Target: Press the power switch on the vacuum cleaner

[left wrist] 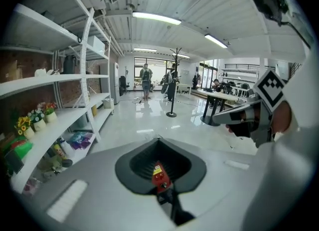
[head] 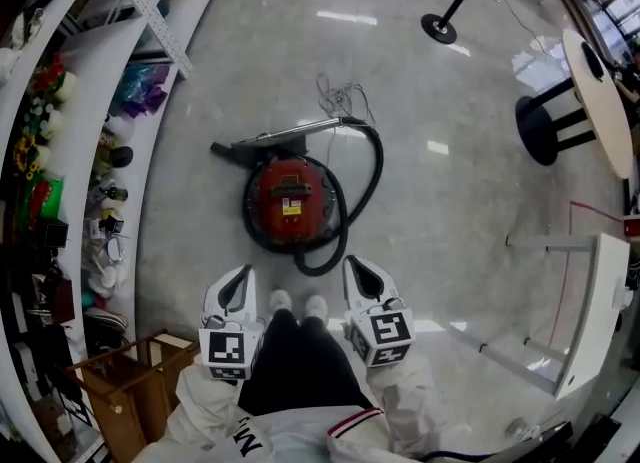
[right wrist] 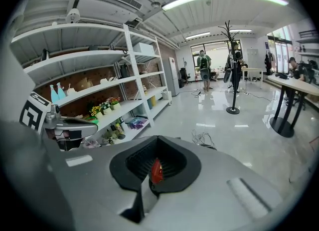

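Note:
The red vacuum cleaner lies on the glossy floor just ahead of the person's feet. Its black hose loops around it and its wand lies behind. My left gripper and right gripper hang side by side near the person's legs, above and short of the vacuum, both with jaws together and empty. In the left gripper view, the vacuum's red body shows through the dark hollow of the left gripper. The right gripper view shows a red sliver of the vacuum past the right gripper.
White shelves with flowers, bottles and clutter run along the left. A wooden crate stands at lower left. A loose cable lies beyond the wand. A round table, a black stool and a white frame stand at the right.

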